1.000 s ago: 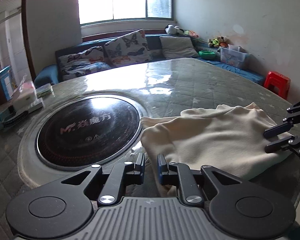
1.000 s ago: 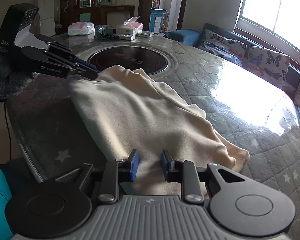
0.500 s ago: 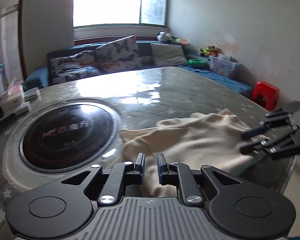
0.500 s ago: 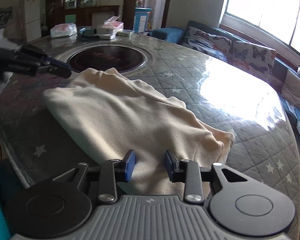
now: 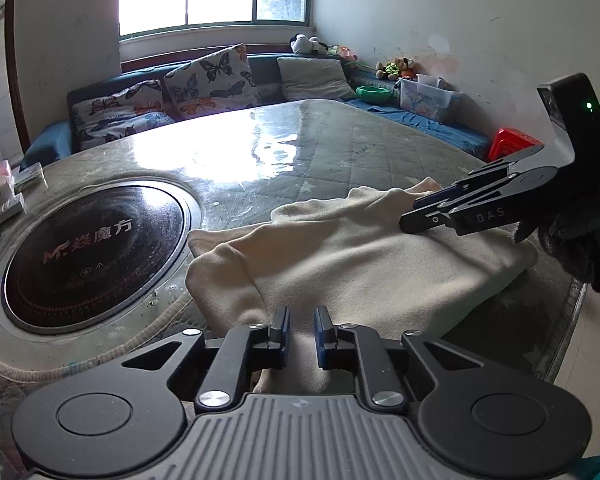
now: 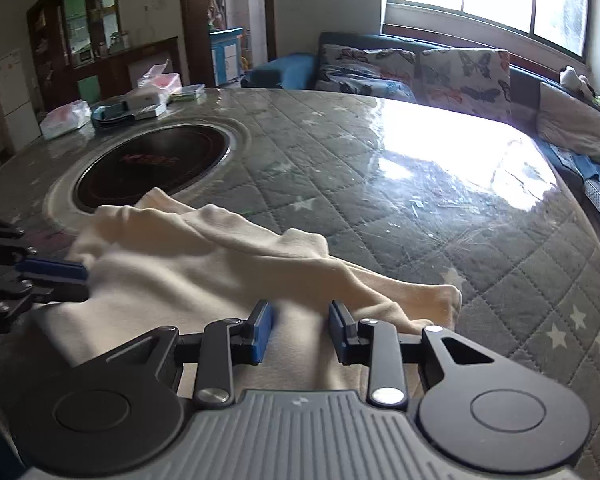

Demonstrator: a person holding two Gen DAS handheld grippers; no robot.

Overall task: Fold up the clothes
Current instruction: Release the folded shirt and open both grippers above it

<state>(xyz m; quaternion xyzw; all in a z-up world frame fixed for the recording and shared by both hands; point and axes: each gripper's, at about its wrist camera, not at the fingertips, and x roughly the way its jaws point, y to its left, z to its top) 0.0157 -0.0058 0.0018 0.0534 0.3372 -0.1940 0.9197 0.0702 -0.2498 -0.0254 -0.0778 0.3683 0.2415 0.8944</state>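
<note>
Since a second ago, right tongs (image 6: 300,330) slightly wider over cream garment (image 5: 360,264); left tongs (image 5: 300,334) narrow, perhaps pinching it.

Near edge of the cream garment (image 5: 340,264) behind the left gripper (image 5: 301,334); grip on cloth unclear.

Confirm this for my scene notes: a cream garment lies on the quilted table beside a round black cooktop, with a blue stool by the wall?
Not quite: the stool is red, as the left wrist view shows. The cream garment, quilted table and round black cooktop are as stated.
</note>
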